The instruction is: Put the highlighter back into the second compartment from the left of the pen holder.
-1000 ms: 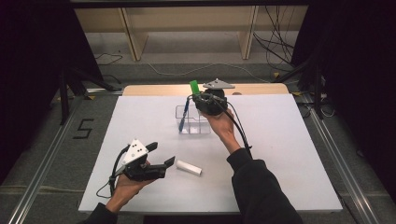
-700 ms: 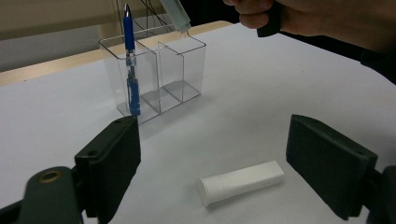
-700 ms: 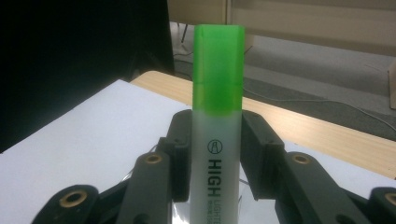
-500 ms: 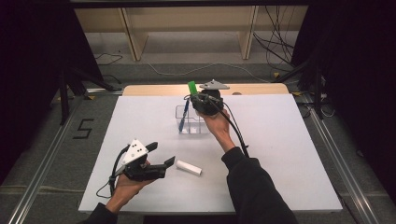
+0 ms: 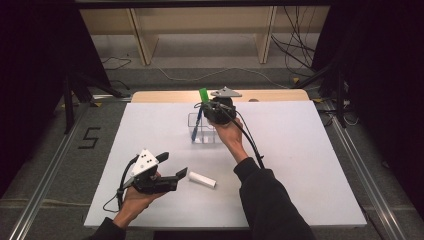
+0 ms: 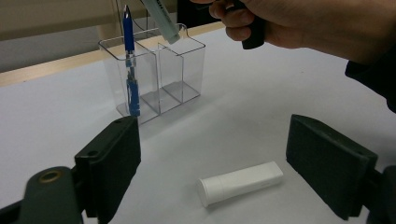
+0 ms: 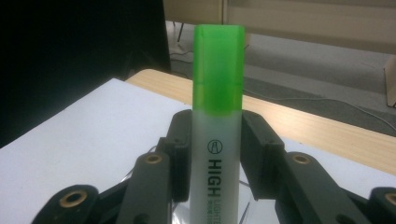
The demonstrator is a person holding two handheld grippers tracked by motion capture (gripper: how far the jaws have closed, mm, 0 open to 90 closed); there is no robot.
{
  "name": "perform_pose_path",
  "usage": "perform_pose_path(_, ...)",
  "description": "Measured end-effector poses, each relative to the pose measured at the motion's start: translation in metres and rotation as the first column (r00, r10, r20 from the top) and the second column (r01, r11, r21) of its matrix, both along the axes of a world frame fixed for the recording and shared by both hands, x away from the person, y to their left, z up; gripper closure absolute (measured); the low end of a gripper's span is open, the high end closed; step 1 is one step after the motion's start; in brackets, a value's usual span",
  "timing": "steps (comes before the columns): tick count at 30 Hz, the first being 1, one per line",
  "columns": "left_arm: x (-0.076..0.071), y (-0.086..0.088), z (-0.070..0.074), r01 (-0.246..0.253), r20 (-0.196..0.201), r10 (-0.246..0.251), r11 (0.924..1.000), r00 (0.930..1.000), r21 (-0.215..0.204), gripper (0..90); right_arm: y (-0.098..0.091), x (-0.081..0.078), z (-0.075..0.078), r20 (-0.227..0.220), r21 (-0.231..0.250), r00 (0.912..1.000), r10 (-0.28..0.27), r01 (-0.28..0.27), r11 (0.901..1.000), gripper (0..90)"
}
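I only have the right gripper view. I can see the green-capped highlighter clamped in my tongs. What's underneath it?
Observer: In the left gripper view, the highlighter's lower end is at about rim level of a clear organiser. I cannot tell whether it is inside yet.
Operator: Is anything in that organiser already?
Observer: A blue pen stands in its end compartment, the left one in that view. The other compartments look empty.
Operator: And my other hand?
Observer: The left tongs are open, low over the table, with a white tube lying just ahead of them.
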State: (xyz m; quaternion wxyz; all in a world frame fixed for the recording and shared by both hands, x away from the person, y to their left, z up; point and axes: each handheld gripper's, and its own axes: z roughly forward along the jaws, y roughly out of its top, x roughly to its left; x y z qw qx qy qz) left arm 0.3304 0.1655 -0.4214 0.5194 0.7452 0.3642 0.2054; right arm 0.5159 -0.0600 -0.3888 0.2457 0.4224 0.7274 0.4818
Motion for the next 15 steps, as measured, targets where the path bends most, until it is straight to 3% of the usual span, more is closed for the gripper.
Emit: perform_pose_path(15,-0.0001,0.0,0.0001,0.0,0.001,0.0,1.0,1.0,-0.004,17.4,0.0067,0.0011,-0.0068,-0.013,-0.002,0.9999,0.001,-0.001,1.0,66.8)
